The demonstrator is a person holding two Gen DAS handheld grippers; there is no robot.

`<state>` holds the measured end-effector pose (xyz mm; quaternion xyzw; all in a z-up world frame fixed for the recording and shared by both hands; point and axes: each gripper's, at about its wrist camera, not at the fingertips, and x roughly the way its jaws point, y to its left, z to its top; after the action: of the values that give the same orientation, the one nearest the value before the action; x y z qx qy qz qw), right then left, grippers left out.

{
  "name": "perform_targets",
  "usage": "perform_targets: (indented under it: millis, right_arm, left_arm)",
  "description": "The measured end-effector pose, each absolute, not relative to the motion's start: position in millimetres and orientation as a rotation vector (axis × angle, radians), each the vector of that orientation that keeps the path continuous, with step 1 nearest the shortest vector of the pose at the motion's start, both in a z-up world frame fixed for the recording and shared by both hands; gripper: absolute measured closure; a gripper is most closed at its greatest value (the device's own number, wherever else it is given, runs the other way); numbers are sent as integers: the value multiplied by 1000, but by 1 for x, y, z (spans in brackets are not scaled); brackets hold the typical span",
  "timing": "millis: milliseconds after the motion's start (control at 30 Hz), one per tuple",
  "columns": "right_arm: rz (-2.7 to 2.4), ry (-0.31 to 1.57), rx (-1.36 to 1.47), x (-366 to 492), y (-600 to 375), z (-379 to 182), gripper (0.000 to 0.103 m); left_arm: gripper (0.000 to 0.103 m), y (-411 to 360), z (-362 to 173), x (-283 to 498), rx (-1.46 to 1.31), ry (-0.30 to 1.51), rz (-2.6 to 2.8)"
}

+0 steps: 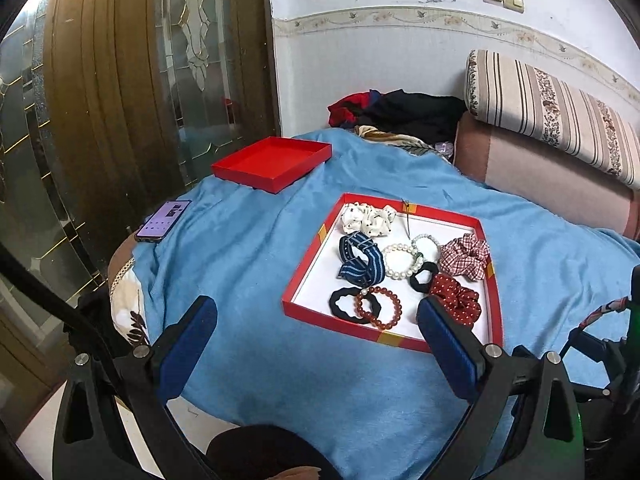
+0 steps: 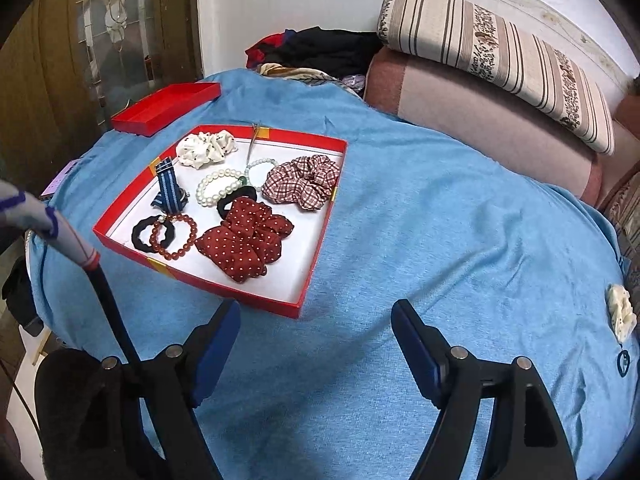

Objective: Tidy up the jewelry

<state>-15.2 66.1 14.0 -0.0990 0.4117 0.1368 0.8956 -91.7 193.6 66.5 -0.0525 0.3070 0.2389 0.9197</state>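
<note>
A red box (image 1: pixel 305 269) (image 2: pixel 320 240) with a white floor lies on the blue cloth. It holds a white dotted scrunchie (image 1: pixel 368 219), a blue striped strap (image 1: pixel 360 260), a pearl bracelet (image 1: pixel 401 260), a red bead bracelet (image 1: pixel 378 306), black hair ties, a plaid scrunchie (image 2: pixel 304 178) and a red dotted scrunchie (image 2: pixel 244 236). My left gripper (image 1: pixel 316 316) is open and empty, just in front of the box. My right gripper (image 2: pixel 316 320) is open and empty over the cloth, at the box's near right corner.
The red lid (image 1: pixel 272 163) lies open-side up at the back left. A phone (image 1: pixel 163 221) lies at the cloth's left edge. A cream scrunchie (image 2: pixel 622 316) and a dark ring (image 2: pixel 622 362) lie at the far right. Clothes (image 1: pixel 400 112) and a sofa (image 1: pixel 552 160) stand behind.
</note>
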Motion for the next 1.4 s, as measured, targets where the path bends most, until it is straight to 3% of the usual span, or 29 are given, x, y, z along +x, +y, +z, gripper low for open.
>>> perform_targets:
  millis: [1400]
  right_arm:
    - [270, 860, -176, 4, 77, 10, 19]
  left_arm:
    - [3, 204, 38, -72, -125, 746, 472]
